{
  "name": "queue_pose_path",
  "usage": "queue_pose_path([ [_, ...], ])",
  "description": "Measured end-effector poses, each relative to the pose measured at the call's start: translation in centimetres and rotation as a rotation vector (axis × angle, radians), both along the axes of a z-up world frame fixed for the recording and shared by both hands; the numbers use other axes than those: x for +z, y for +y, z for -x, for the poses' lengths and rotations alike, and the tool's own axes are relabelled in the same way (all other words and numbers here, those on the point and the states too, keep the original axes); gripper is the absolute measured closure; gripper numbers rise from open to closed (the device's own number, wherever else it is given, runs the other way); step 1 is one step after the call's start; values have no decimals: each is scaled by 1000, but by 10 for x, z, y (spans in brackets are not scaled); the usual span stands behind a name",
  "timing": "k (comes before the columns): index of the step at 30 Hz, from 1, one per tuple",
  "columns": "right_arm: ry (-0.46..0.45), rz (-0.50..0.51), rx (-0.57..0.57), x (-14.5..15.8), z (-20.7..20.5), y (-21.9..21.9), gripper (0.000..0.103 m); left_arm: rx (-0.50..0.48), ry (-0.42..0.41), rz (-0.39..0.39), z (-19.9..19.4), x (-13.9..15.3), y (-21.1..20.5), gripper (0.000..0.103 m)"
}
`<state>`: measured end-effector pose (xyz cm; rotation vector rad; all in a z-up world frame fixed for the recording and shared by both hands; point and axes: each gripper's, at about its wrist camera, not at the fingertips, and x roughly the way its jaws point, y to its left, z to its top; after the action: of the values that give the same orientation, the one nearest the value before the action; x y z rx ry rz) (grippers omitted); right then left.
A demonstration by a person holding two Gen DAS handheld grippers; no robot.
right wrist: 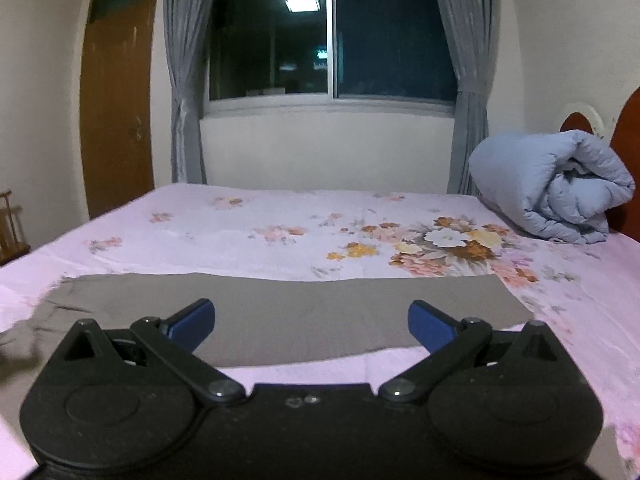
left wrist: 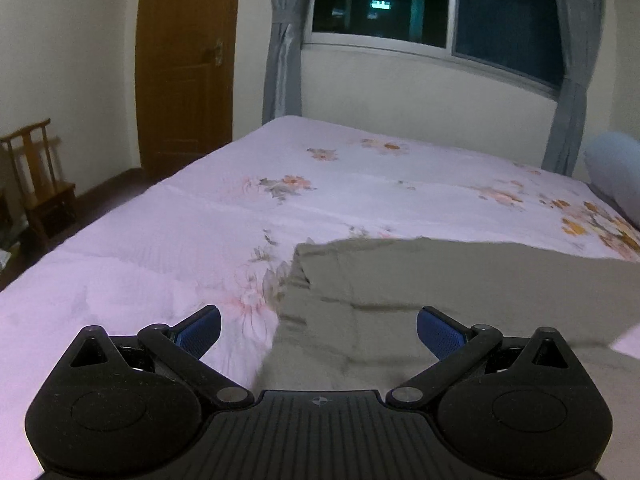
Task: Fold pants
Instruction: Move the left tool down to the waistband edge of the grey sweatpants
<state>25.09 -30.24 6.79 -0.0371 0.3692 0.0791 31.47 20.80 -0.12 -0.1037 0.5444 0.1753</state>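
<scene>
Both hand-held grippers sit wide open, nothing between the blue pads: left hand-held gripper (left wrist: 319, 330) hovers over the rumpled left end of the pants, right hand-held gripper (right wrist: 311, 326) hovers over the flatter right stretch, jaws spread about equally on each. Bed (left wrist: 160, 248) fills most of both views, covered in a pale pink sheet with orange and white floral print, biggest flower cluster toward the right side near the pillow end. Window (right wrist: 332, 40) on the far wall is dark, a ceiling light reflected in the glass, grey curtains (right wrist: 184, 80) tied back on either side. Brown wooden door (left wrist: 184, 68) stands left of the window, closed as far as I can tell. Pants (right wrist: 280, 312), grey-olive, lie spread across the near part of the bed, long axis running left to right. In the left wrist view the cloth is creased and bunched at its left edge with a folded-over flap on top; in the right wrist view it lies as a flat band with a straight far edge and its right end cut off cleanly short of the flower cluster. Rolled blue quilt (right wrist: 556, 188) rests at the far right of the bed against a reddish headboard (right wrist: 628, 120), well apart from the pants. Small wooden chair (left wrist: 40, 176) stands on the floor by the left wall, beside the door.
</scene>
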Motion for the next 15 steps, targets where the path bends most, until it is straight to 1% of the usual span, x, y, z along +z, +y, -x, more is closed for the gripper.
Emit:
queue_pose_path([
  [2,23,24,-12,-7,-34,7,6,6,7,-28,-29,-8,7,0],
  [4,51,34,-14,-16,-68,13,6,-8,32,-46,-57,-16,10,0],
  [6,78,31,-8,-24,-102,21,6,-34,49,-48,-83,-24,11,0],
  [8,91,28,0,-30,-125,30,6,-46,76,-47,-109,-31,14,0],
  [11,97,28,27,-38,-149,40,6,-45,98,-13,-142,-43,24,0],
  [15,94,38,44,-47,-164,46,6,-4,140,24,-177,-60,32,0],
])
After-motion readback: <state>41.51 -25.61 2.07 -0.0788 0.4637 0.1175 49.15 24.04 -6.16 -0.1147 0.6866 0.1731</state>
